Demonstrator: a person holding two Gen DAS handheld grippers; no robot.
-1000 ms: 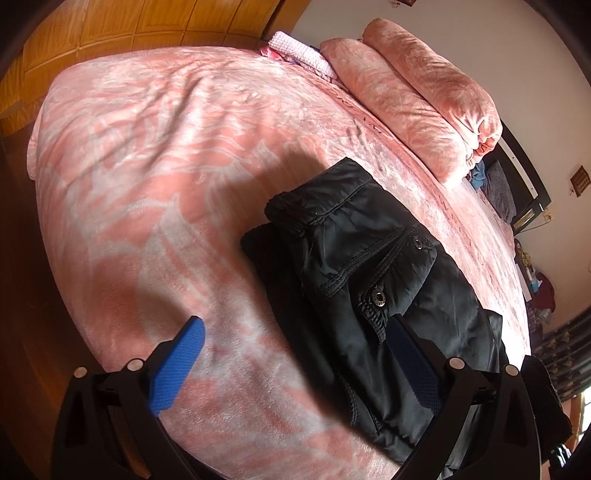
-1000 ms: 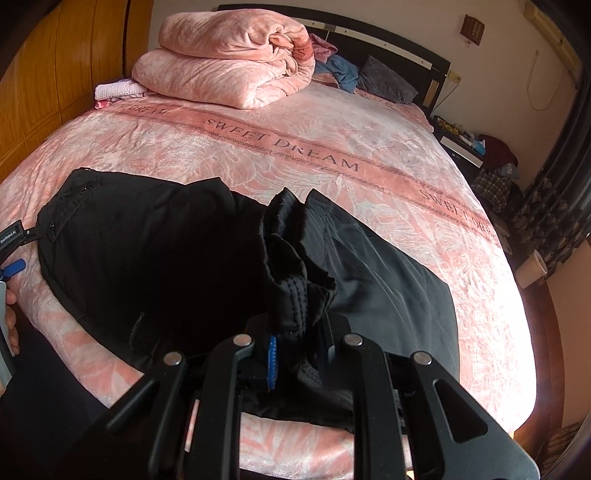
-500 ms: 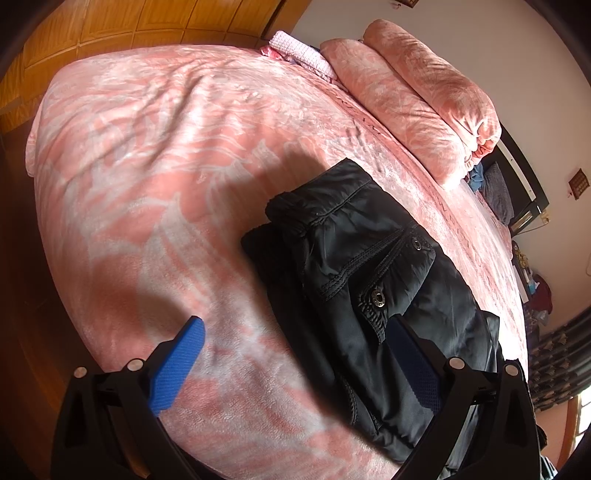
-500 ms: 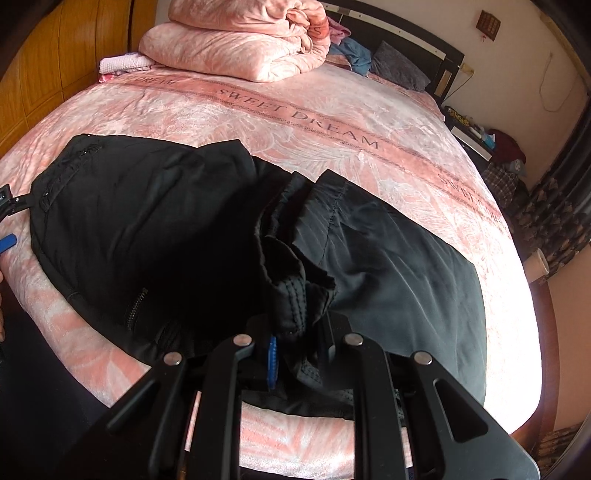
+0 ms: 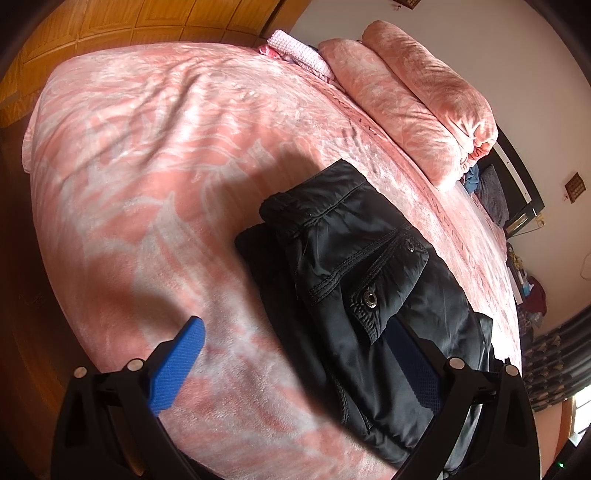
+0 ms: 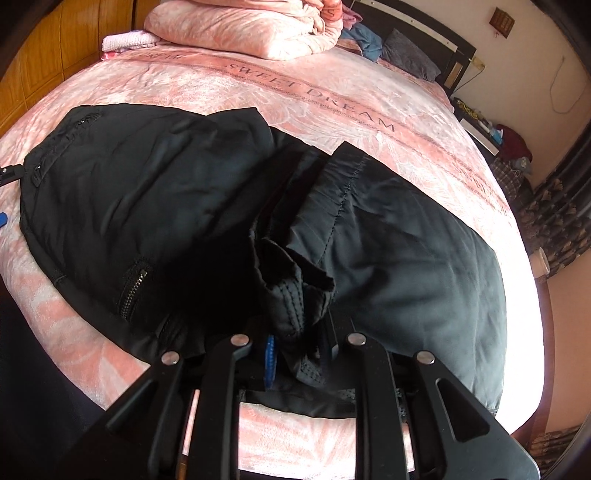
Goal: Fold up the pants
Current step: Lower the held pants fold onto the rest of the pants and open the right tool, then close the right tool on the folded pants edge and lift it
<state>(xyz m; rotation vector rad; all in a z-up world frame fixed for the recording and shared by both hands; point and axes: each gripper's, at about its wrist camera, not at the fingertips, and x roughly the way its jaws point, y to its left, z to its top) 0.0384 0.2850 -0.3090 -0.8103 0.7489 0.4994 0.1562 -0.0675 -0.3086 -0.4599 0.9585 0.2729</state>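
Note:
Black padded pants [image 6: 155, 206] lie across the pink bed [image 6: 332, 96], waist end at the left, legs folded over toward the middle. My right gripper [image 6: 295, 354] is shut on a bunched hem of the pants [image 6: 291, 302] and holds it low over the garment. In the left wrist view the waist end with a snap pocket [image 5: 369, 295] lies ahead. My left gripper [image 5: 295, 354] is open and empty near the bed's front edge, its right finger [image 5: 413, 365] over the pants, its left finger [image 5: 177, 365] over bare blanket.
A folded pink quilt [image 6: 243, 26] and a small pink cloth [image 6: 125, 40] sit at the head of the bed. A wooden wardrobe [image 5: 147, 18] stands at the left. A nightstand with clutter [image 6: 484, 129] and dark curtains [image 6: 554, 206] are at the right.
My right gripper has carried the held hem lower and closer over the pants. The left gripper has barely moved and stays open.

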